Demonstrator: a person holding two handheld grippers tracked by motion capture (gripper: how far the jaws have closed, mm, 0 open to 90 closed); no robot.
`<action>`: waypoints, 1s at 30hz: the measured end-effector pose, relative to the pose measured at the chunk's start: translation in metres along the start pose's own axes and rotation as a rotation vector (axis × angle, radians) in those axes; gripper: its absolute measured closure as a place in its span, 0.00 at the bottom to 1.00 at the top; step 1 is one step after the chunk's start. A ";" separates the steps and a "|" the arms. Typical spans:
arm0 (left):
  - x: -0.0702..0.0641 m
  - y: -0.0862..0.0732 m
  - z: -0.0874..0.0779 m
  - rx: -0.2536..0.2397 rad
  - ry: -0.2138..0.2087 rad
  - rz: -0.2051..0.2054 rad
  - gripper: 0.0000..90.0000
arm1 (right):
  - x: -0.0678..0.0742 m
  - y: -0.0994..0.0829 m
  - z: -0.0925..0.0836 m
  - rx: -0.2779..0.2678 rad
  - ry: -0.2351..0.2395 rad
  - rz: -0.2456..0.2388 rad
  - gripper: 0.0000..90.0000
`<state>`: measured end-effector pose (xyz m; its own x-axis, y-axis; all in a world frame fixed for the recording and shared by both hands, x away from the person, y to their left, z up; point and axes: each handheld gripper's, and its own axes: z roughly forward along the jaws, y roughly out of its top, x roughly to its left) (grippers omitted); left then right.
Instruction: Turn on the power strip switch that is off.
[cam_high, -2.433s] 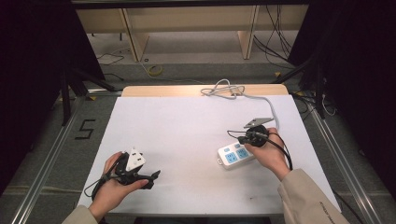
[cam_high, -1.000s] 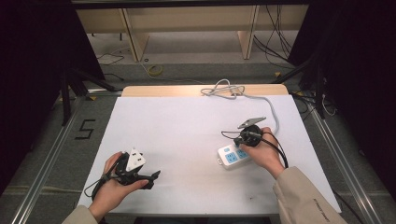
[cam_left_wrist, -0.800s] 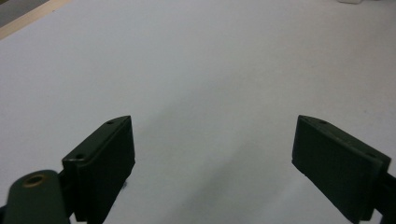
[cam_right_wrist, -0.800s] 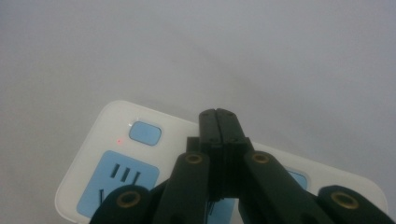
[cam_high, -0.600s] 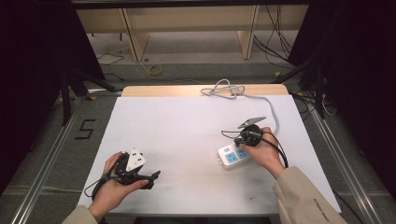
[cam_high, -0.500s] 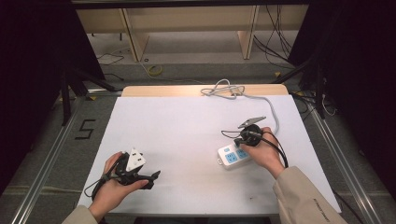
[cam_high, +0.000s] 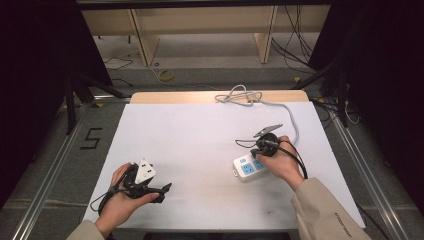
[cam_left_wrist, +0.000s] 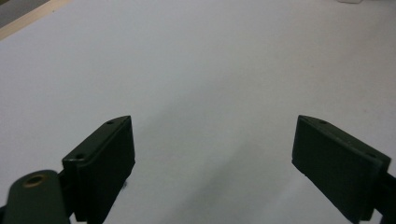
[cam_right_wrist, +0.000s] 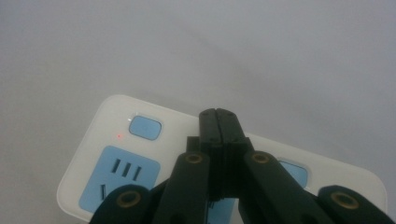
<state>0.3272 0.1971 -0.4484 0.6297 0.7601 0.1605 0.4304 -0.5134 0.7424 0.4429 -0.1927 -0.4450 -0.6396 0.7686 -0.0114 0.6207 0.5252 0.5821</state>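
- The white power strip (cam_high: 248, 167) lies on the right side of the white table (cam_high: 200, 135), near the person's edge; its grey cable (cam_high: 270, 104) runs to the far edge and coils there.
- The right gripper (cam_high: 261, 151) is over the strip with its jaws pressed fully together and nothing between them. In the right gripper view the closed tip (cam_right_wrist: 219, 122) sits over the strip's top face, between the two blue switch buttons (cam_right_wrist: 144, 127); whether it touches the plastic I cannot tell.
- The left gripper (cam_high: 159, 192) rests at the near left, well apart from the strip. Its jaws stand wide open and empty over bare table.
- Judged from this, the work looks like pressing a switch on the strip with the shut tip. A small red light (cam_right_wrist: 119, 136) glows beside the left button, so that socket seems live; what is left to press cannot be read.
- The right gripper view gives the buttons, the light and a blue socket face (cam_right_wrist: 114, 182); the high view gives the cable's run and both hands' places.
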 end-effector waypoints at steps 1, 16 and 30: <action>0.000 0.000 0.000 0.000 0.000 0.000 0.14 | 0.000 0.000 0.000 0.003 -0.002 -0.001 1.00; 0.000 0.000 0.000 0.002 0.002 0.001 0.14 | 0.001 0.005 0.001 0.040 -0.009 0.019 1.00; -0.001 -0.001 0.000 0.001 0.003 -0.004 0.14 | -0.001 0.004 0.002 0.043 0.002 0.043 1.00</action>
<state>0.3263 0.1967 -0.4490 0.6260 0.7633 0.1598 0.4333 -0.5108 0.7425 0.4469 -0.1904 -0.4438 -0.6130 0.7900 0.0147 0.6663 0.5069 0.5469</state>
